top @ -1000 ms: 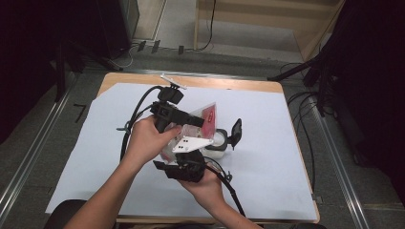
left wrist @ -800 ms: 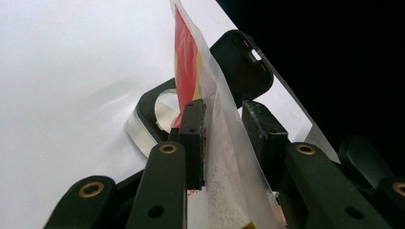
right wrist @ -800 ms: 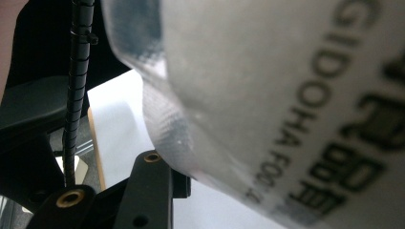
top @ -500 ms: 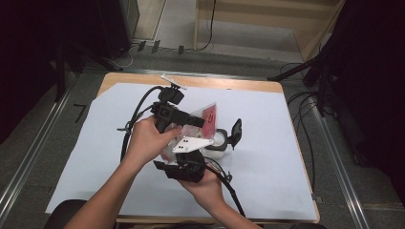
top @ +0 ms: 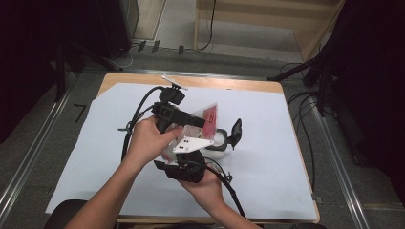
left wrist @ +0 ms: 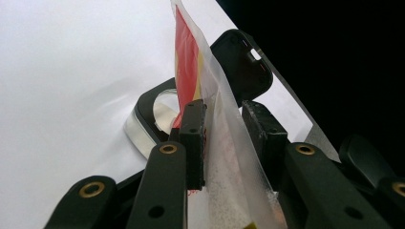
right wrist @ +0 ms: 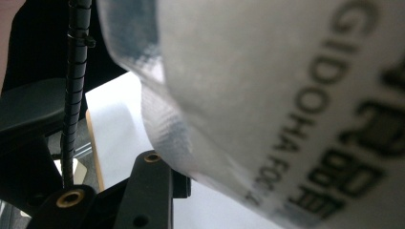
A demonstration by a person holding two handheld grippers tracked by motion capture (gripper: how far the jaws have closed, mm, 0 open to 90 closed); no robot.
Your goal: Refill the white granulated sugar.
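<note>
Nothing shifted — packet (left wrist: 224,143) mid-table, clear margins

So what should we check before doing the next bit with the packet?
1. Left gripper on the packet: the packet stands between its jaws, left pad touching. Whether both pads pinch it: cannot tell.
2. Right gripper holding the packet too: the packet is right at its camera, pads hidden. Cannot tell.
3. Cup open: ok, its black lid is flipped up.
4. Packet near the cup: ok, in the high view it is just left of the cup.
5. Packet torn open: cannot tell.
6. Cup standing on the white sheet: ok.
</note>
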